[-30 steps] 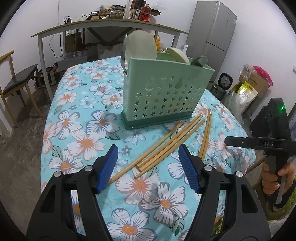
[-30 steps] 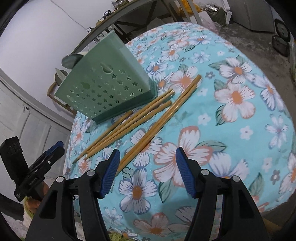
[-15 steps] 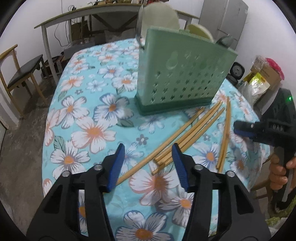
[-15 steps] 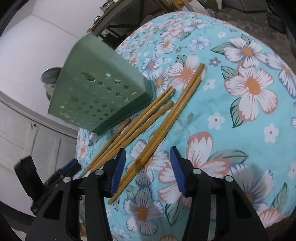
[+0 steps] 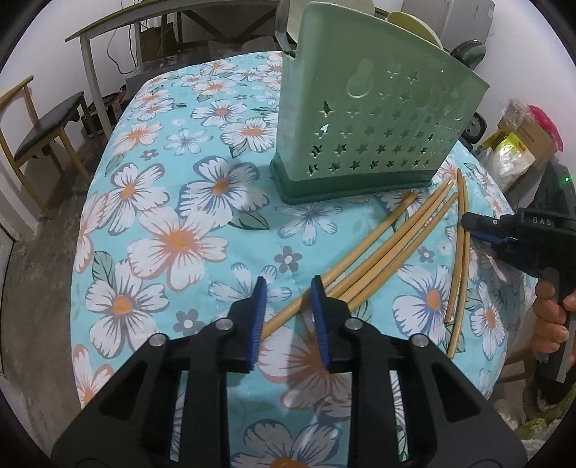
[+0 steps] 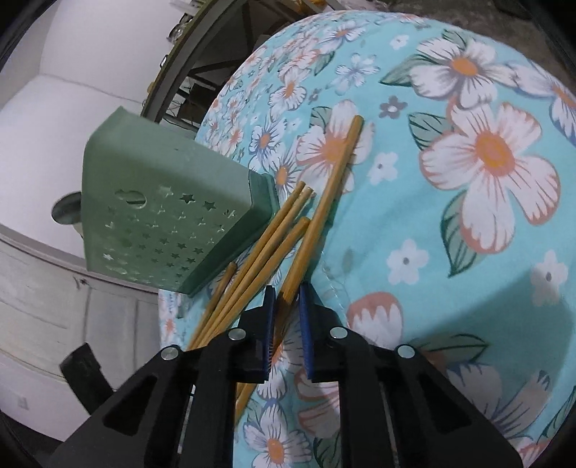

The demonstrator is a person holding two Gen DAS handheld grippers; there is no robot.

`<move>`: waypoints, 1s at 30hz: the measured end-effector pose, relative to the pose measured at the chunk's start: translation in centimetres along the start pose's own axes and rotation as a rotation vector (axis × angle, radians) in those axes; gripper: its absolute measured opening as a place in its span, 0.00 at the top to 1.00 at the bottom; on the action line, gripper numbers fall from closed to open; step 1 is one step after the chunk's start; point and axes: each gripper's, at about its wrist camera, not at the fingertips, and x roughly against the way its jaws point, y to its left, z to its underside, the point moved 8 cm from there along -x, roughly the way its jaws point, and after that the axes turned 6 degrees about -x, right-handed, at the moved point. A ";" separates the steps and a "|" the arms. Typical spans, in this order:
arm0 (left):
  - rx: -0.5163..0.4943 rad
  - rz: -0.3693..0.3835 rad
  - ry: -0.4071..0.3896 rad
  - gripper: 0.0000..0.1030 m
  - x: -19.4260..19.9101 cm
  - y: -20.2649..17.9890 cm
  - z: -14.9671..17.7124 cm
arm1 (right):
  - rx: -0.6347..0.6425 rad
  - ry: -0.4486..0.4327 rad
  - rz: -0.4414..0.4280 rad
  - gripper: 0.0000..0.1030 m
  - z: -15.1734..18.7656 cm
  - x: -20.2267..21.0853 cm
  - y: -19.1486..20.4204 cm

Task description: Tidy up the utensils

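Several bamboo chopsticks (image 5: 388, 248) lie on the floral tablecloth in front of a green star-holed utensil holder (image 5: 374, 122). My left gripper (image 5: 288, 300) is low over the near ends of the fanned chopsticks, jaws partly closed, with one chopstick end (image 5: 284, 318) lying between them, not clamped. My right gripper (image 6: 287, 300) has its jaws nearly together around a pair of chopsticks (image 6: 324, 201); it also shows in the left wrist view (image 5: 478, 225) over the right-hand pair (image 5: 462, 252). The holder (image 6: 162, 216) stands just beyond.
The round table edge (image 5: 82, 252) drops off on the left. A chair (image 5: 39, 133) and a long side table (image 5: 151, 21) stand behind. Bags and boxes (image 5: 518, 144) sit on the floor at right. Ladles stick out of the holder (image 5: 414, 21).
Both grippers have moved down and forward onto the chopsticks and their jaws have narrowed. The right gripper has closed in around its pair of chopsticks.
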 end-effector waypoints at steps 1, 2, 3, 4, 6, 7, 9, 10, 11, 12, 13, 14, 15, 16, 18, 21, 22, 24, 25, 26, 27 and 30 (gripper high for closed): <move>-0.003 0.004 -0.001 0.84 0.0 -0.1 0.0 | -0.013 0.006 -0.016 0.89 0.1 0.0 0.0; -0.007 0.007 -0.001 0.87 0.0 -0.3 0.0 | -0.031 0.016 -0.040 0.89 0.1 0.2 -0.1; -0.011 0.009 -0.003 0.88 -0.1 -0.4 -0.1 | -0.037 0.019 -0.048 0.89 0.1 0.3 -0.2; -0.015 0.012 -0.004 0.91 -0.1 -0.6 -0.1 | -0.041 0.020 -0.054 0.89 0.2 0.4 -0.2; -0.025 0.008 -0.008 0.93 -0.1 -0.8 -0.1 | -0.056 0.023 -0.067 0.89 0.4 0.9 -0.4; -0.029 0.008 -0.010 0.94 -0.1 -0.9 -0.1 | -0.064 0.026 -0.073 0.90 0.5 1.0 -0.5; -0.027 0.012 -0.014 0.97 -0.1 -0.8 -0.1 | -0.082 0.032 -0.081 0.90 0.7 1.3 -1.0; -0.026 0.014 -0.016 0.99 -0.1 -0.8 -0.1 | -0.088 0.035 -0.086 0.90 0.8 1.4 -1.1; -0.025 0.015 -0.018 1.00 -0.1 -0.7 -0.1 | -0.097 0.039 -0.091 0.90 0.9 1.6 -1.2; -0.023 0.017 -0.022 1.00 0.0 -0.7 -0.1 | -0.102 0.041 -0.093 0.90 0.9 1.7 -1.3; -0.020 0.021 -0.024 1.00 0.1 -0.7 -0.1 | -0.102 0.041 -0.093 0.90 1.0 1.8 -1.4; -0.018 0.026 -0.027 1.00 0.2 -0.7 0.0 | -0.104 0.042 -0.093 0.90 1.0 1.9 -1.5; -0.019 0.027 -0.029 1.00 0.3 -0.6 0.0 | -0.106 0.043 -0.093 0.90 1.0 1.9 -1.5; -0.021 0.028 -0.032 1.00 0.5 -0.6 0.1 | -0.107 0.043 -0.092 0.90 1.1 1.9 -1.4; -0.017 0.031 -0.038 1.00 1.0 -0.5 0.2 | -0.108 0.044 -0.088 0.90 1.2 1.9 -1.5; -0.010 0.035 -0.050 1.00 2.2 -0.2 0.3 | -0.110 0.048 -0.083 0.90 1.2 1.9 -1.6; -0.002 0.042 -0.053 1.00 2.7 -0.1 0.3 | -0.110 0.049 -0.080 0.90 1.2 1.8 -1.7; 0.021 0.064 -0.042 1.00 3.6 0.0 0.7 | -0.111 0.053 -0.076 0.90 1.2 1.6 -1.6; 0.027 0.074 -0.035 1.00 4.0 0.0 1.0 | -0.110 0.055 -0.074 0.90 1.2 1.6 -1.6; 0.030 0.083 -0.027 1.00 4.3 0.0 1.2 | -0.108 0.057 -0.072 0.90 1.2 1.5 -1.6; 0.028 0.092 -0.014 1.00 4.5 -0.1 1.7 | -0.108 0.058 -0.071 0.90 1.2 1.4 -1.5; -0.006 0.097 -0.005 1.00 5.1 -0.6 2.6 | -0.117 0.065 -0.071 0.90 1.1 1.1 -1.6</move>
